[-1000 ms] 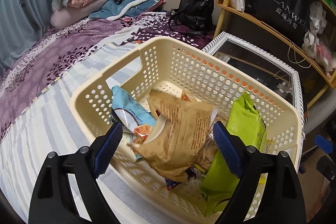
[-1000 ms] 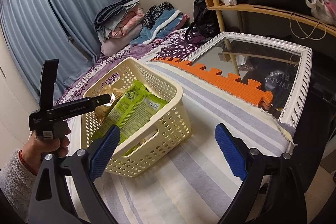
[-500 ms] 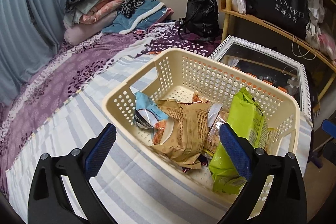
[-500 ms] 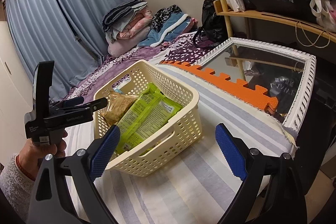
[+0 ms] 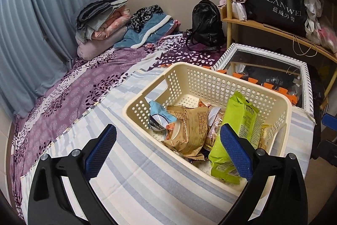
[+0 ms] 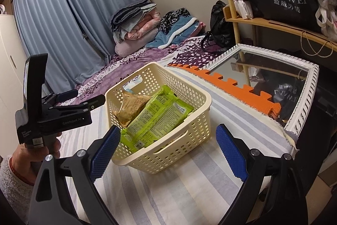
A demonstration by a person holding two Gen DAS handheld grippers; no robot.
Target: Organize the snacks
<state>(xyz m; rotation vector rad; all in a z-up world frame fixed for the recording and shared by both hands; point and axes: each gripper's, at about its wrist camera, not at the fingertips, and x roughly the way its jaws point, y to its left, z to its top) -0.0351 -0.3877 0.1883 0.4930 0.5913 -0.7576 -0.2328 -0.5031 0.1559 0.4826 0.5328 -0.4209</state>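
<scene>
A cream perforated basket (image 5: 210,81) stands on the striped bed sheet and also shows in the right wrist view (image 6: 195,98). It holds a green snack bag (image 5: 240,117), also in the right wrist view (image 6: 160,115), a brown snack bag (image 5: 189,128), a light blue packet (image 5: 160,117) and other small packets. My left gripper (image 5: 168,147) is open and empty, held above the basket's near-left side. My right gripper (image 6: 168,147) is open and empty, in front of the basket. The left gripper also shows in the right wrist view (image 6: 80,100), left of the basket.
A white-framed mirror (image 5: 305,69) lies to the right with orange foam mats (image 6: 231,85) beside it. A wooden shelf holds a black bag (image 5: 276,5). A black backpack (image 5: 207,24) and folded bedding (image 5: 105,20) lie at the far end of the bed.
Both grippers have pulled back and up from the basket, which looks smaller and farther now. Both stay open and empty. The snacks in the basket have not moved.
</scene>
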